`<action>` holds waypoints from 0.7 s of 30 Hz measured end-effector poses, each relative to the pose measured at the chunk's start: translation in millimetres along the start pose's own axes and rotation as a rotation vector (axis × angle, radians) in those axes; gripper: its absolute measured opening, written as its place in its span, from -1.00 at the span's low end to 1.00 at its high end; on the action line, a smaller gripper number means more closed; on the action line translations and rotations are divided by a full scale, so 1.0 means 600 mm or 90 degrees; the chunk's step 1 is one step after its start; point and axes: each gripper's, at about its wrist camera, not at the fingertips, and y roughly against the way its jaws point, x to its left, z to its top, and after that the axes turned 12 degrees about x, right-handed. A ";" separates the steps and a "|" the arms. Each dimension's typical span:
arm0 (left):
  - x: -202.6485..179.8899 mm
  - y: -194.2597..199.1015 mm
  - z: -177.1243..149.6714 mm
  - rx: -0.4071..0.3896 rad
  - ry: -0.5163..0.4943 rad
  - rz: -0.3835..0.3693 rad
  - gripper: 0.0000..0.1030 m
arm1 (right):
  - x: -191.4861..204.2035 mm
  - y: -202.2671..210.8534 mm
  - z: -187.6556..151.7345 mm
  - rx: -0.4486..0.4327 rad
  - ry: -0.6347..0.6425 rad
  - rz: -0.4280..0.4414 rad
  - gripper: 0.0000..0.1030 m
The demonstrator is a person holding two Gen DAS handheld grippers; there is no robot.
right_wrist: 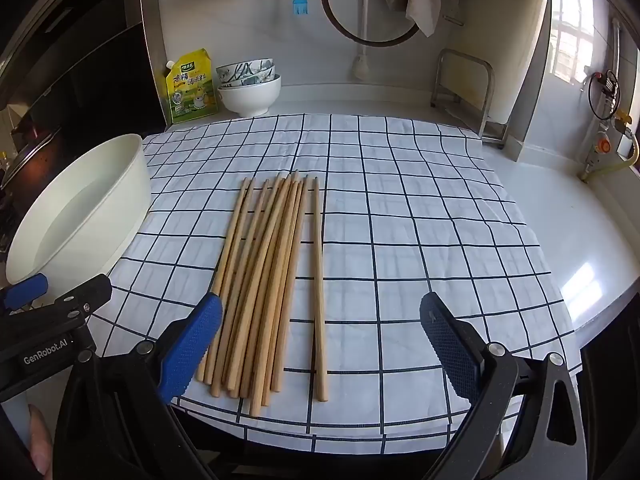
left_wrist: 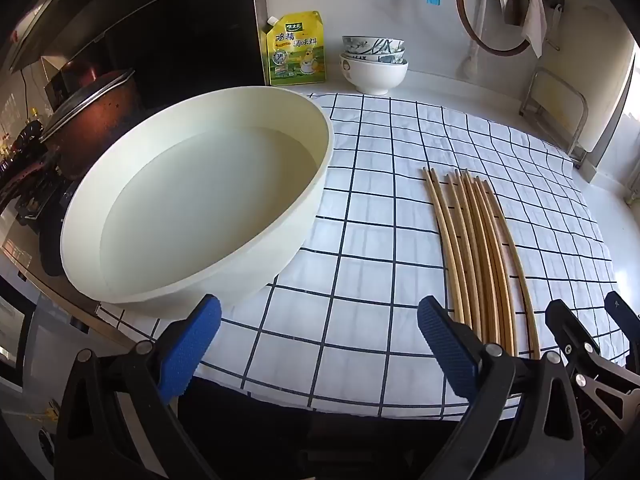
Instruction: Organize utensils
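At nine o'clock on the worktop (right_wrist: 580, 240) sits the wide cream plastic basin holding clear water (left_wrist: 200, 200), its near wall resting on the edge of the white cloth with dark blue checks (right_wrist: 400, 220). The left gripper (left_wrist: 318, 344) hovers just short of it, jaws spread wide and holding nothing. A careless swing toward ten o'clock could knock the rim and slop water onto the cloth — wet wood would then be slippery to pinch.

At the centre lie the pale wooden chopsticks (right_wrist: 264, 280), a loose fan of roughly ten with tips pointing to twelve o'clock; most overlap or touch, and one lies slightly apart at the three o'clock side. The right gripper (right_wrist: 320, 344) hangs over their thick ends, jaws spread, nothing between them, its left pad just beside the bundle. Closing on the crowded part would likely catch several sticks at uneven heights, so some may roll, cross or scatter. The thick ends also lie near the cloth's front edge — a push toward six o'clock could send them off the worktop. Dragging rather than lifting may bunch the cloth.

At twelve o'clock, well apart, stand the stacked ceramic bowls (right_wrist: 250, 88), unlikely to be disturbed.
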 end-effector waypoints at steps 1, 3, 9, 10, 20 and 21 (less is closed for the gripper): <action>0.000 0.000 0.000 0.001 0.000 0.000 0.88 | 0.000 0.000 0.000 -0.001 0.001 -0.001 0.84; 0.000 0.001 0.000 0.000 0.000 0.001 0.88 | 0.000 0.000 0.000 -0.002 0.001 -0.001 0.84; 0.000 0.000 0.000 0.001 -0.001 0.002 0.88 | 0.000 -0.002 -0.001 0.000 0.000 -0.003 0.84; 0.000 0.000 0.000 0.001 -0.002 0.002 0.88 | -0.001 -0.002 0.000 0.000 0.000 -0.003 0.84; 0.001 -0.004 -0.010 0.001 -0.002 0.002 0.88 | 0.000 0.000 -0.002 -0.002 0.001 -0.004 0.84; 0.000 -0.003 -0.010 0.000 -0.003 0.002 0.88 | -0.001 0.000 -0.001 -0.001 0.001 -0.004 0.84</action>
